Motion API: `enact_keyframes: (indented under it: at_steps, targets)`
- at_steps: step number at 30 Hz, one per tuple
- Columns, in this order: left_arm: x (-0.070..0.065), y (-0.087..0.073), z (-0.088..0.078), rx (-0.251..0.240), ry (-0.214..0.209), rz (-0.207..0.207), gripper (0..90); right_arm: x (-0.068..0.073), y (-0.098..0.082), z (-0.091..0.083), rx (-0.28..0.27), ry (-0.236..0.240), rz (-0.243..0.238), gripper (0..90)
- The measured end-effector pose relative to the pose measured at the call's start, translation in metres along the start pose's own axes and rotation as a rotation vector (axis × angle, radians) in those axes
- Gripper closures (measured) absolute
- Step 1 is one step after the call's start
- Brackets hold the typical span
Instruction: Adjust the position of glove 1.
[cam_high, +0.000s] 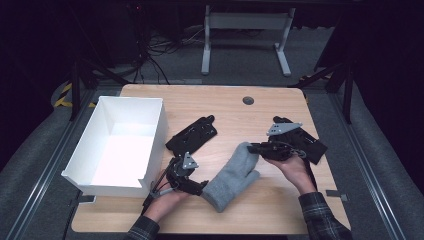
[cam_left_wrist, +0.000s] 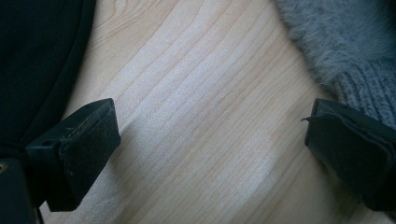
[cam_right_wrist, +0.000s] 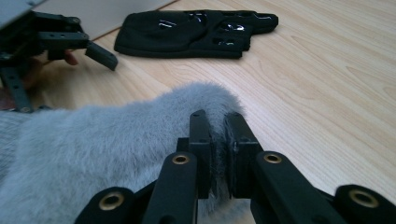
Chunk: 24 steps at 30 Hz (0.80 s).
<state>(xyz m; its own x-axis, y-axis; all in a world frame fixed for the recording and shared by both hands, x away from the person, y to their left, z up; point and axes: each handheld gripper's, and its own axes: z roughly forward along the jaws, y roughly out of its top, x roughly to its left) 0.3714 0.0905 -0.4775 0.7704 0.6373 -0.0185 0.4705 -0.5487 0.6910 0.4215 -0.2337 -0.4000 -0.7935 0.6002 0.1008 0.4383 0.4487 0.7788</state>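
Right gripper view: my right claw (cam_right_wrist: 218, 140) pinches the tip of the fluffy grey knitted mitten (cam_right_wrist: 93, 154) to lift it; my left claw (cam_left_wrist: 210, 154) gapes empty beside the mitten's cuff, ready to help.

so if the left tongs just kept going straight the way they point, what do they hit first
Most likely the bare wooden table: the left tongs stand open over it, with the grey mitten at one side and a black glove at the other. Depth is unclear.

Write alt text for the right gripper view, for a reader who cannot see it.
The right gripper has its black fingers pinched on the fluffy edge of a grey mitten lying on a light wooden table. Beyond it lies a black glove, and the left gripper sits at the upper left.
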Motion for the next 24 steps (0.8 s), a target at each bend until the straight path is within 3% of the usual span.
enact_keyframes:
  at_steps: [5, 8, 12, 16, 24]
  targets:
    - [0.000, 0.000, 0.000, 0.000, -0.001, -0.001, 3.5, -0.006, -0.001, 0.025, 0.045, -0.029, 0.018, 81.8]
    - [0.000, 0.000, 0.000, 0.002, 0.003, -0.005, 3.5, -0.010, -0.005, 0.034, 0.063, -0.033, 0.038, 69.8]
    - [0.000, 0.004, -0.003, 0.026, 0.024, -0.040, 9.8, -0.012, -0.005, 0.022, 0.014, -0.066, 0.060, 49.1]
    - [0.005, 0.012, -0.007, 0.004, 0.000, -0.110, 12.7, -0.015, -0.012, 0.006, -0.014, -0.118, 0.077, 36.6]
    - [0.003, 0.037, -0.022, -0.067, -0.010, -0.121, 12.5, -0.022, -0.043, -0.015, 0.029, -0.219, 0.104, 23.0]
